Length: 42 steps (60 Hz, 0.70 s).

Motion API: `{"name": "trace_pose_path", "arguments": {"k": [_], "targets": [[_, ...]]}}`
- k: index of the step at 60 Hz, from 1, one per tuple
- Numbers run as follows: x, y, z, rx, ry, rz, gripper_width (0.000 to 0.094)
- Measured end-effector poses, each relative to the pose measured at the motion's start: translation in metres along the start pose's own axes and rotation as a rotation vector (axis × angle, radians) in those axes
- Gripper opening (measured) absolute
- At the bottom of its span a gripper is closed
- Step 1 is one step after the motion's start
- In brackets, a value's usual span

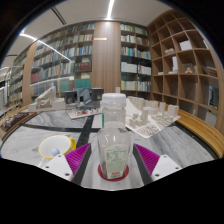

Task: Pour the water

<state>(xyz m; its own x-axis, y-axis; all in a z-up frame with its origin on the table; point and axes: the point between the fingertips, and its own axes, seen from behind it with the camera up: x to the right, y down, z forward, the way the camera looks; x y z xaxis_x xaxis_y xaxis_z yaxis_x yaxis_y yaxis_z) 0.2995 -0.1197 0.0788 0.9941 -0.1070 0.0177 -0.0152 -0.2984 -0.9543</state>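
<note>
A clear plastic container [114, 153] with a pale label stands upright on a red round base [114, 176] on the white table [175, 150]. It stands between my gripper's [113, 160] fingers, with a gap to the purple pads at either side; the gripper is open. Right behind it rises a taller translucent white container [113, 105]; I cannot tell whether the two touch. A yellow cup [54, 148] stands on the table just left of the left finger [78, 158].
Several white model-like objects [150, 122] stand on the table beyond and to the right. A dark strip [88, 128] crosses the tabletop. Bookshelves [70, 55] line the far wall and a wooden shelf unit [185, 60] stands at the right.
</note>
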Motion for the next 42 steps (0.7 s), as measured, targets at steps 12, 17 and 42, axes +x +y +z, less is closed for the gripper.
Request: {"name": "trace_pose_path", "arguments": {"k": [12, 17, 42], "targets": [[-0.003, -0.015, -0.069, -0.045, 0.076, -0.033, 0.0856], [-0.016, -0.020, -0.115, -0.070, 0.069, -0.018, 0.0857], [-0.064, -0.044, -0.331, -0.086, 0.087, -0.044, 0.0857]]}}
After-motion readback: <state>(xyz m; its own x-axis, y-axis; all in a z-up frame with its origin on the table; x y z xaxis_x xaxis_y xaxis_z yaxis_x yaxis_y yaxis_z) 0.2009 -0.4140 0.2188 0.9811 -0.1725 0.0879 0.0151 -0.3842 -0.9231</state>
